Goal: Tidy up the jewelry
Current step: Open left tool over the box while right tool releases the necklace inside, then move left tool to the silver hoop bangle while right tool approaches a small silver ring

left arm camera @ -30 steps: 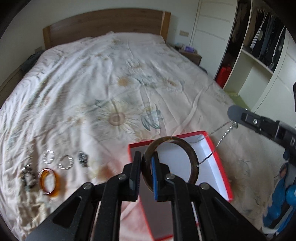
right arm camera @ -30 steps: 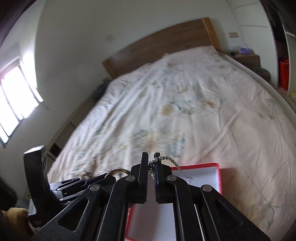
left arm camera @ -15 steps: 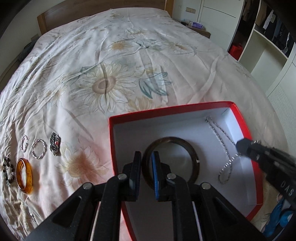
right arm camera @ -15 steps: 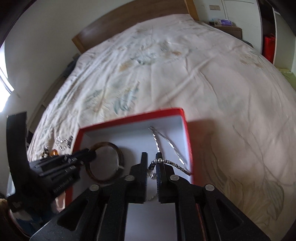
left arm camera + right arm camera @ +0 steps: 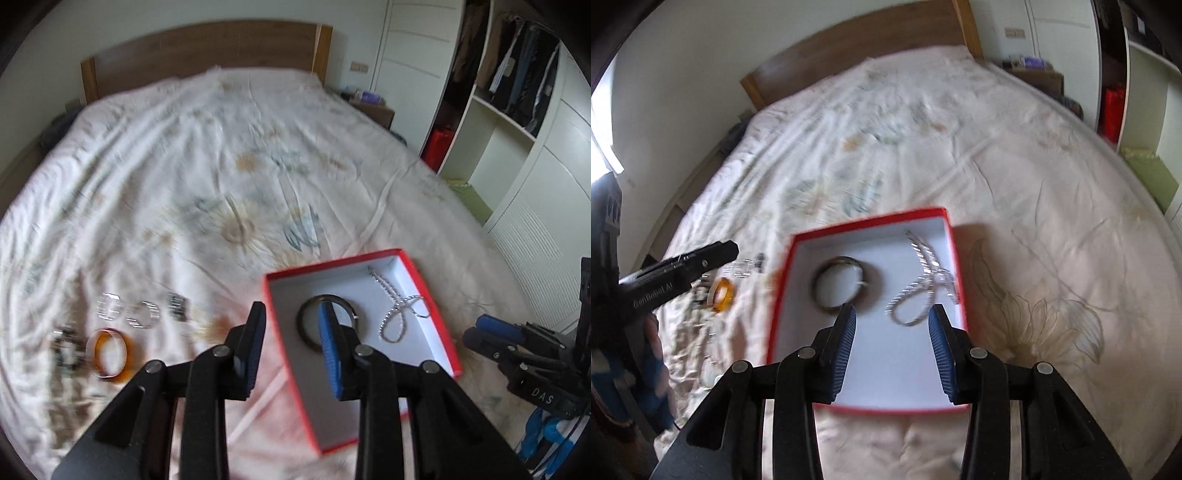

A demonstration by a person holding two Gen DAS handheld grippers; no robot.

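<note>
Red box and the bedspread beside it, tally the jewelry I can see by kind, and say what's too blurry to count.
Dark bangle, in the red box: 1
Silver chain, in the box: 1
Amber bangle, on the bedspread: 1
Silver rings or small bracelets, on the bedspread: 2
Small dark pieces, blurred: 2
Total: 7 visible; possibly more at the blurred left edge.

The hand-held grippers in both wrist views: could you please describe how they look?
Each hand-held gripper, left and right, has matte black scissor-like linkage arms with silver rivets and two fingers lined with ribbed blue pads. White lettering marks their black sides.
</note>
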